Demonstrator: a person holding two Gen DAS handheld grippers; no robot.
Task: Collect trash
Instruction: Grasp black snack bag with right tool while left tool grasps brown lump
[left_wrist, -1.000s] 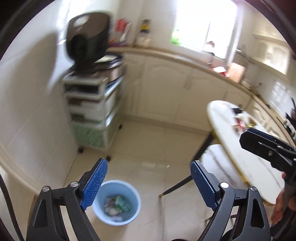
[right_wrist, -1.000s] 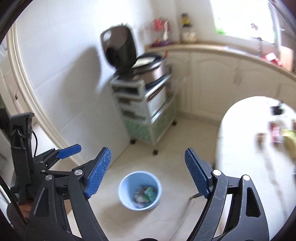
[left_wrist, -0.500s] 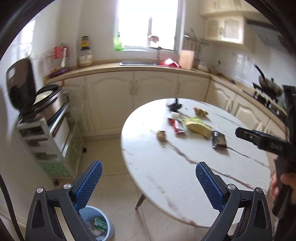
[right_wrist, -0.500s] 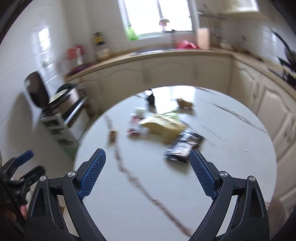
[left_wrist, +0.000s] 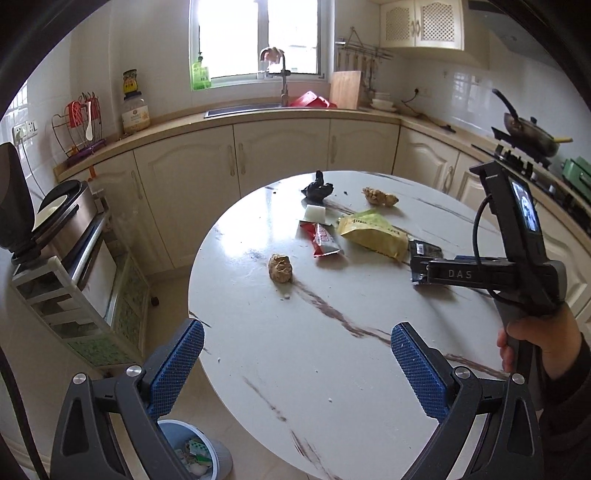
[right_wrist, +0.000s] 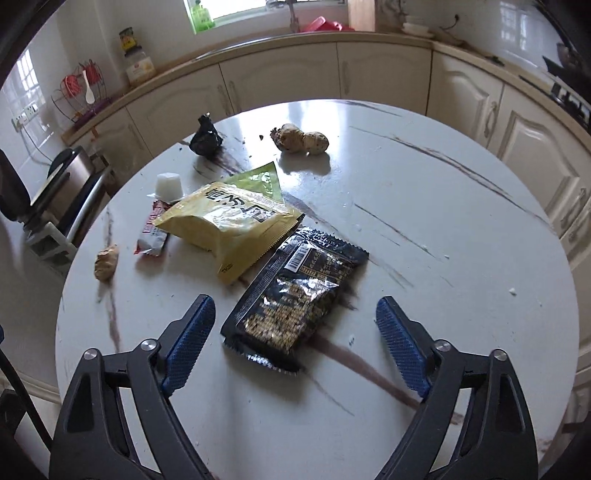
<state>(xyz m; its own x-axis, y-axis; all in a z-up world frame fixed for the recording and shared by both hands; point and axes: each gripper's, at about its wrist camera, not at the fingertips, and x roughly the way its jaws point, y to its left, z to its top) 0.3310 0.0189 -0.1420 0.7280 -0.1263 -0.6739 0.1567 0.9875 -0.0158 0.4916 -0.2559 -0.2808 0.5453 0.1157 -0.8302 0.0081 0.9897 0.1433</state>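
We hold the right tool (right_wrist: 291, 330) spread wide and empty over the black wrapper (right_wrist: 295, 295) near the bench's (right_wrist: 424, 229) middle, ready to straddle it, while the left tool (left_wrist: 295, 365), equally spread, waits above the near edge.

The left gripper (left_wrist: 297, 363) has black arms, silver screws and bumpy blue pads (left_wrist: 176, 370). At 3 o'clock, a bare hand (left_wrist: 535, 341) with a dark sleeve grips the right gripper's (right_wrist: 295, 341) black handle, marked "DAS".

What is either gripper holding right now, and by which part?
Nothing. The left gripper and the right gripper are both open and empty; the right one hovers over the black wrapper without touching it.
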